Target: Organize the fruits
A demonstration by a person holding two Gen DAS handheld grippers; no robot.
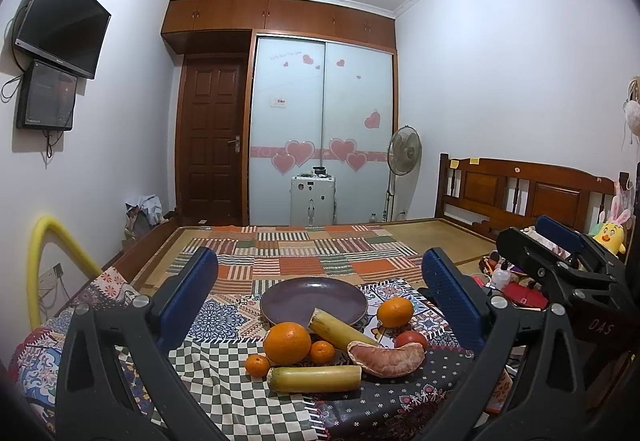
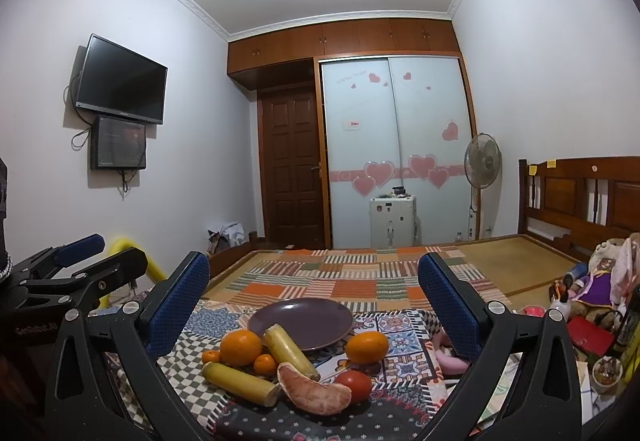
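Patchwork cloth (image 1: pixel 224 393) on bed, fruit beside purple plate (image 1: pixel 314 299), left gripper (image 1: pixel 320 305) and right gripper (image 2: pixel 314 311) wide open, empty

We see a smooth, faintly glossy purple plate (image 1: pixel 314 299) resting on a matt patchwork cloth (image 1: pixel 224 393) of printed cotton look. The large orange (image 1: pixel 287 343) and the second orange (image 1: pixel 395 312) show dimpled, slightly shiny peel; the peeled pomelo segment (image 1: pixel 386 359) looks rough and fibrous, the tomato (image 2: pixel 354 385) slick and glossy. Two sugarcane pieces, the near one (image 1: pixel 315 378) and the far one (image 1: pixel 342 329), have waxy, smooth rind. The left gripper (image 1: pixel 320 303) and right gripper (image 2: pixel 314 305) carry matt black plastic frames, metal screws and blue textured rubbery pads (image 1: pixel 452 301). Behind, the headboard (image 1: pixel 524 189) is varnished wood.
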